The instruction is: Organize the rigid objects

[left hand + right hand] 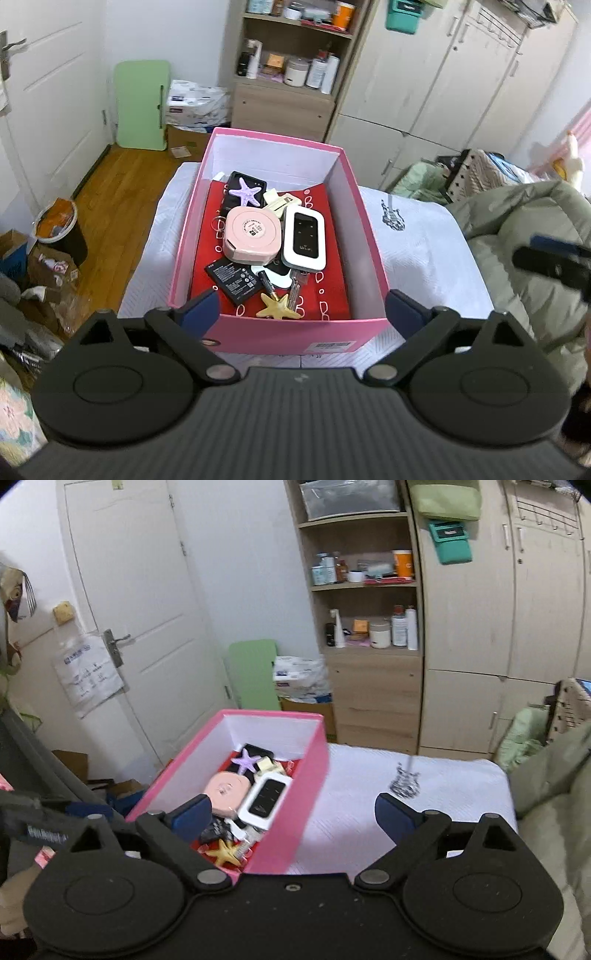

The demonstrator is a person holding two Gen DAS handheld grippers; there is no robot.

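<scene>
A pink box (373,254) stands on a white-covered table (424,251). Inside lie a pink square case (251,236), a white and black Wi-Fi device (304,238), a purple starfish (246,191) on a black case, a yellow starfish (277,306), a black battery (231,278) and keys. My left gripper (301,314) is open and empty, its fingers straddling the box's near end. My right gripper (293,812) is open and empty, above the box's right wall (295,794). The same items show in the right wrist view, with the Wi-Fi device (264,799) and pink case (227,790).
A wooden shelf unit (291,74) and cream wardrobes (461,74) stand behind. A green folded table (142,105) leans by the door. Clutter and a bin (61,229) lie on the floor at left. A green jacket (535,236) lies at the right. The other gripper (554,262) shows at the right edge.
</scene>
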